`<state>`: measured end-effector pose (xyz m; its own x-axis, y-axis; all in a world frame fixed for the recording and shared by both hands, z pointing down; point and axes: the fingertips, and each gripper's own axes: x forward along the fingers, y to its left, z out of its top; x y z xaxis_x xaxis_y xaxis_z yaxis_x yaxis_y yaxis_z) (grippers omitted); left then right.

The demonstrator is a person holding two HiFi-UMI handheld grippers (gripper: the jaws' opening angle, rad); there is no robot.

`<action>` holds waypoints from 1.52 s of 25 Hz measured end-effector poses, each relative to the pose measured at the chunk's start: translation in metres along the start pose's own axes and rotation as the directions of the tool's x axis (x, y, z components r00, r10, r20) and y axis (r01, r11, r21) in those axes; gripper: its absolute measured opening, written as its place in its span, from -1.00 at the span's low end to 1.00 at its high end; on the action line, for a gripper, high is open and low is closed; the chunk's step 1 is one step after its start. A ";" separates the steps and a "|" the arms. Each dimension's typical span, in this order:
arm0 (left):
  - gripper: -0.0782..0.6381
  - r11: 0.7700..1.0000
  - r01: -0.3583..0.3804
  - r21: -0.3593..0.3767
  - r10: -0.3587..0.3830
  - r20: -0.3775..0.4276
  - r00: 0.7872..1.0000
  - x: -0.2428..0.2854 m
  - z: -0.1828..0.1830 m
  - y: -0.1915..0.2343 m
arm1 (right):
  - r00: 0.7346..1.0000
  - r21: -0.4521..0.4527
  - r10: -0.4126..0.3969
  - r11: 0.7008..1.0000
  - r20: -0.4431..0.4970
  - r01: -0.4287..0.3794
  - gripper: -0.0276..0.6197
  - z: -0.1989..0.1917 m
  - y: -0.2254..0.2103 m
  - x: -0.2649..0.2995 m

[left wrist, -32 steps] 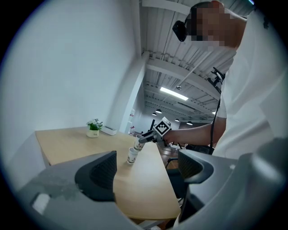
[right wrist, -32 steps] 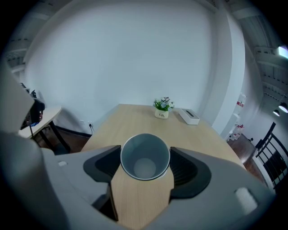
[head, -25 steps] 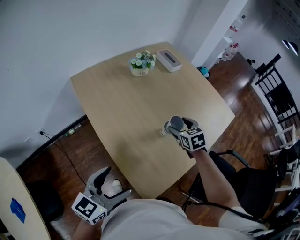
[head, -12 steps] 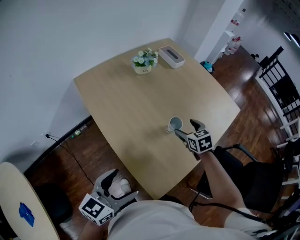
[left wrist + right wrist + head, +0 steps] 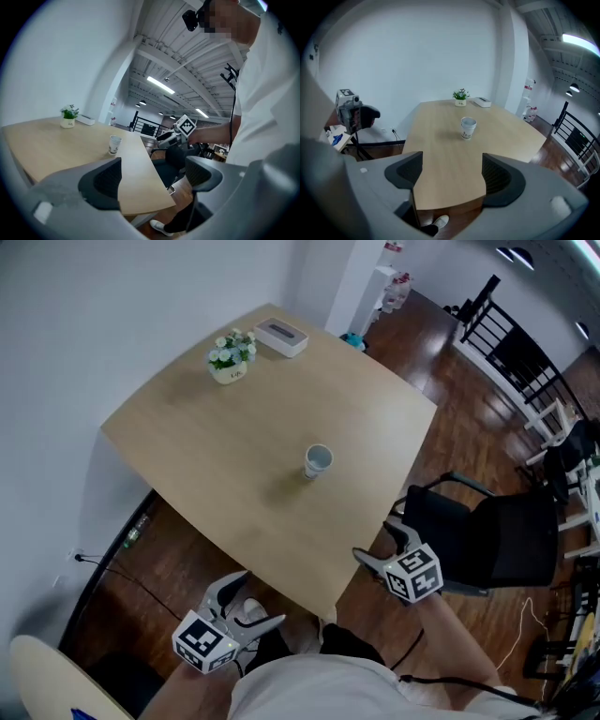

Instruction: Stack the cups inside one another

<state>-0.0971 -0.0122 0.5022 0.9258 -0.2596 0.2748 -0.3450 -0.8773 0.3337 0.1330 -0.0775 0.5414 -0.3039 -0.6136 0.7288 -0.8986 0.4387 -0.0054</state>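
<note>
A white paper cup stack stands upright near the middle of the wooden table; it also shows as the cup stack and the cup stack. My right gripper hovers off the table's near right edge, open and empty, well back from the cup. My left gripper hangs below the table's near edge, open with nothing between its fingers. In the left gripper view the right gripper shows beyond the table edge.
A small potted plant and a white box sit at the table's far end. A black chair stands right of the table. A camera on a tripod stands to the left in the right gripper view.
My right gripper let go of the cup stack and drew back off the table's edge. The head view pulled away from the table. The cup stack stayed put.
</note>
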 end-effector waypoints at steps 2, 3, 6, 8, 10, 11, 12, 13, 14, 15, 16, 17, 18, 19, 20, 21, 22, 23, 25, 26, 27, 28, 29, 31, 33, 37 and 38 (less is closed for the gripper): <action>0.46 1.000 0.017 0.022 -0.017 0.000 1.000 0.002 0.006 -0.011 | 1.000 0.025 -0.003 1.000 -0.006 0.003 0.30 -0.022 0.018 -0.029; 0.46 0.999 0.021 0.029 -0.021 0.006 1.000 0.003 0.009 -0.017 | 1.000 0.035 -0.002 0.999 -0.001 0.002 0.30 -0.031 0.026 -0.042; 0.46 0.998 0.035 0.057 -0.036 0.024 0.999 0.011 0.014 -0.041 | 1.000 0.046 -0.002 0.999 0.031 0.001 0.29 -0.055 0.051 -0.075; 0.46 0.995 0.052 0.080 -0.054 0.022 0.998 0.018 0.012 -0.063 | 0.998 0.036 -0.012 0.999 0.058 0.010 0.30 -0.072 0.065 -0.098; 0.46 0.993 0.070 0.095 -0.071 0.008 0.997 0.028 0.006 -0.089 | 0.997 -0.002 -0.030 1.000 0.069 0.030 0.30 -0.096 0.078 -0.121; 0.46 0.992 0.077 0.098 -0.077 0.004 0.997 0.032 0.002 -0.104 | 0.997 -0.015 -0.029 0.999 0.069 0.030 0.30 -0.111 0.085 -0.132; 0.46 0.991 0.083 0.101 -0.083 0.002 0.997 0.036 -0.001 -0.121 | 0.997 -0.021 -0.022 1.000 0.068 0.023 0.30 -0.127 0.093 -0.145; 0.46 0.990 0.088 0.108 -0.089 0.002 0.996 0.040 -0.004 -0.139 | 0.997 -0.026 -0.015 1.000 0.070 0.017 0.31 -0.142 0.101 -0.157; 0.46 0.989 0.093 0.118 -0.094 0.001 0.996 0.042 -0.007 -0.156 | 0.997 -0.029 -0.008 1.000 0.078 0.010 0.31 -0.154 0.109 -0.170; 0.46 0.987 0.097 0.130 -0.098 -0.001 0.995 0.043 -0.010 -0.172 | 0.996 -0.029 0.000 1.000 0.090 0.002 0.31 -0.162 0.117 -0.182; 0.46 0.985 0.098 0.141 -0.098 -0.002 0.995 0.043 -0.014 -0.186 | 0.995 -0.029 0.009 1.000 0.103 -0.006 0.31 -0.169 0.124 -0.193; 0.46 0.984 0.095 0.149 -0.095 -0.004 0.995 0.043 -0.018 -0.199 | 0.993 -0.030 0.016 0.999 0.116 -0.012 0.31 -0.175 0.130 -0.202; 0.46 0.984 0.087 0.153 -0.087 -0.006 0.996 0.041 -0.023 -0.210 | 0.991 -0.032 0.024 0.999 0.129 -0.020 0.31 -0.182 0.136 -0.210; 0.46 0.985 0.076 0.155 -0.076 -0.007 0.997 0.037 -0.029 -0.221 | 0.989 -0.034 0.034 0.999 0.142 -0.030 0.31 -0.188 0.142 -0.217; 0.46 0.986 0.064 0.155 -0.063 -0.009 0.998 0.033 -0.036 -0.231 | 0.987 -0.033 0.047 0.999 0.156 -0.042 0.31 -0.193 0.149 -0.224; 0.46 0.987 0.053 0.152 -0.052 -0.011 0.999 0.028 -0.045 -0.239 | 0.984 -0.030 0.059 0.998 0.170 -0.055 0.31 -0.199 0.155 -0.229; 0.46 0.988 0.043 0.146 -0.041 -0.013 0.999 0.023 -0.053 -0.246 | 0.981 -0.027 0.068 0.998 0.183 -0.064 0.31 -0.204 0.160 -0.235; 0.46 0.990 0.032 0.137 -0.031 -0.013 0.999 0.019 -0.059 -0.254 | 0.979 -0.024 0.071 0.997 0.193 -0.068 0.31 -0.209 0.165 -0.239; 0.46 0.993 0.016 0.118 -0.014 -0.015 1.000 0.012 -0.070 -0.266 | 0.978 -0.026 0.070 0.997 0.198 -0.066 0.30 -0.220 0.173 -0.247; 0.46 0.993 0.013 0.115 -0.010 -0.022 1.000 0.010 -0.075 -0.271 | 0.978 -0.027 0.069 0.998 0.198 -0.065 0.30 -0.225 0.176 -0.250; 0.46 0.993 0.013 0.115 -0.009 -0.030 1.000 0.009 -0.079 -0.274 | 0.978 -0.026 0.065 0.998 0.199 -0.061 0.31 -0.229 0.177 -0.253; 0.46 0.993 0.016 0.116 -0.011 -0.036 0.999 0.010 -0.082 -0.278 | 0.978 -0.025 0.059 0.998 0.200 -0.055 0.31 -0.233 0.178 -0.256; 0.46 0.993 0.022 0.117 -0.017 -0.042 0.999 0.011 -0.084 -0.282 | 0.978 -0.019 0.051 0.999 0.203 -0.048 0.31 -0.237 0.177 -0.260; 0.46 0.991 0.042 0.129 -0.036 -0.048 0.998 0.014 -0.084 -0.292 | 0.977 -0.002 0.036 0.999 0.210 -0.037 0.30 -0.243 0.177 -0.268; 0.46 0.987 0.060 0.150 -0.053 -0.051 0.997 0.017 -0.082 -0.301 | 0.976 0.008 0.026 1.000 0.218 -0.028 0.30 -0.246 0.177 -0.274; 0.46 0.982 0.084 0.170 -0.078 -0.040 0.996 0.022 -0.074 -0.309 | 0.973 0.011 0.019 1.000 0.229 -0.022 0.30 -0.247 0.180 -0.274; 0.46 0.981 0.087 0.173 -0.082 -0.039 0.996 0.021 -0.074 -0.312 | 0.973 0.011 0.019 1.000 0.230 -0.022 0.30 -0.248 0.181 -0.275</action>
<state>0.0189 0.2858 0.4709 0.9441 -0.1709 0.2818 -0.2307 -0.9533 0.1949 0.1321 0.3335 0.5096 -0.3854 -0.7395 0.5519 -0.8950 0.4451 -0.0286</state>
